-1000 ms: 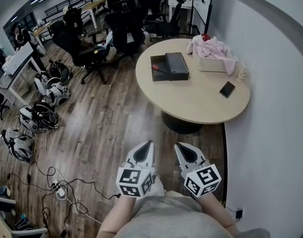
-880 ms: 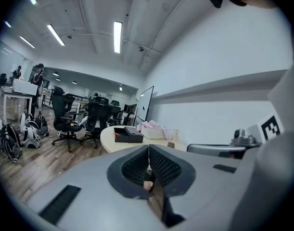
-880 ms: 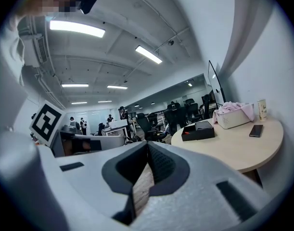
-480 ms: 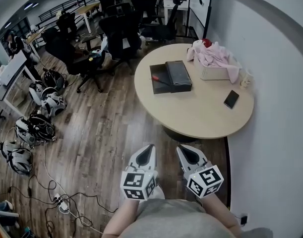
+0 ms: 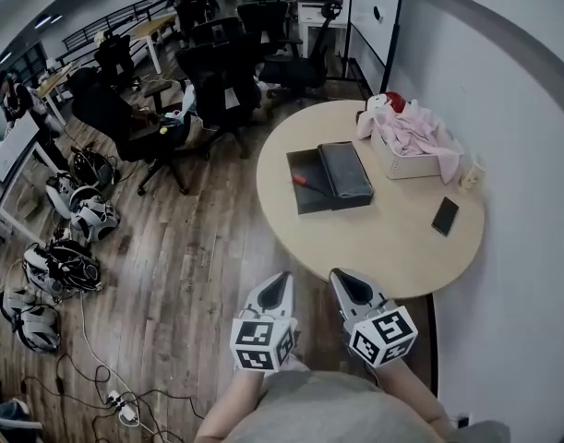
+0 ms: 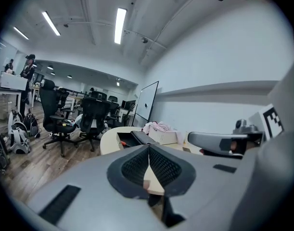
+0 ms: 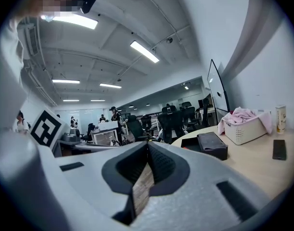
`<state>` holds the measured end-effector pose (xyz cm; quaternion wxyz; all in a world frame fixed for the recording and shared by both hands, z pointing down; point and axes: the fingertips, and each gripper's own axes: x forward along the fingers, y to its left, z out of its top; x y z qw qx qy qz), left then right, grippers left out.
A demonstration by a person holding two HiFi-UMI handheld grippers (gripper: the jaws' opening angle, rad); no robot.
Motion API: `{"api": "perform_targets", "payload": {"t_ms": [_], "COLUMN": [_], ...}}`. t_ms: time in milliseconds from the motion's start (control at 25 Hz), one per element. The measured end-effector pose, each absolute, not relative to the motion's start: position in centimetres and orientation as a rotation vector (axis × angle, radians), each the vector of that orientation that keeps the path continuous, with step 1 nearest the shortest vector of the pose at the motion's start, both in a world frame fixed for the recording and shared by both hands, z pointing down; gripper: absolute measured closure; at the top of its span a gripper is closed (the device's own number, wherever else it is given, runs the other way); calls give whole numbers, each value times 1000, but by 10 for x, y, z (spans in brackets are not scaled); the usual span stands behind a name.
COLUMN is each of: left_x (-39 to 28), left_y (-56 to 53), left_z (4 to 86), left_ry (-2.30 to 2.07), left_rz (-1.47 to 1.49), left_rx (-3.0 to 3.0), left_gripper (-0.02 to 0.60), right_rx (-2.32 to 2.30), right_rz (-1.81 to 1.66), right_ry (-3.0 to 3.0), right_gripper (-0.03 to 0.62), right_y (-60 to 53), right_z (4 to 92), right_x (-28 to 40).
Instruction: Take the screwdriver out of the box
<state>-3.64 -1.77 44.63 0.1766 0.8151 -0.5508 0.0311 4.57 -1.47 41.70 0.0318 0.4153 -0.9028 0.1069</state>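
An open black box (image 5: 330,177) lies on the round beige table (image 5: 374,233), and a screwdriver (image 5: 304,182) with a red handle rests in its left half. The box (image 6: 135,139) shows small and far off in the left gripper view, and again as the box (image 7: 207,143) in the right gripper view. My left gripper (image 5: 280,279) is shut and holds nothing, over the wood floor just short of the table's near edge. Beside it my right gripper (image 5: 338,277) is shut too, empty, at the table's near rim. Both point toward the table.
On the table stand a white basket of pink cloth (image 5: 410,137), a black phone (image 5: 444,216) and a small bottle (image 5: 471,173) by the wall. Black office chairs (image 5: 222,86) crowd the floor to the far left. Helmets (image 5: 71,266) and cables (image 5: 115,377) lie at the left.
The table and box have drawn nearer and lower in the head view as I walked toward them. Both grippers stay shut and side by side, now at the table's near edge.
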Motion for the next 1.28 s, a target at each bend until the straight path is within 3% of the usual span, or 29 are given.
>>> {"api": "perform_targets", "payload": {"t_ms": [560,1280], "left_x": [-92,-80], "left_y": [-137,-242], "left_z": [452,490], "left_ry": [-1489,-1249], "left_rz": [120,260], "left_rx": [2351,2426], "left_gripper": [577,577], "right_rx": [1357,1534], "right_rz": [342,399], "right_ry": [-2754,-2620], "right_gripper": [594,594], "right_y": [-131,-213], "right_z": [422,438], "right_x": [-10,16]}}
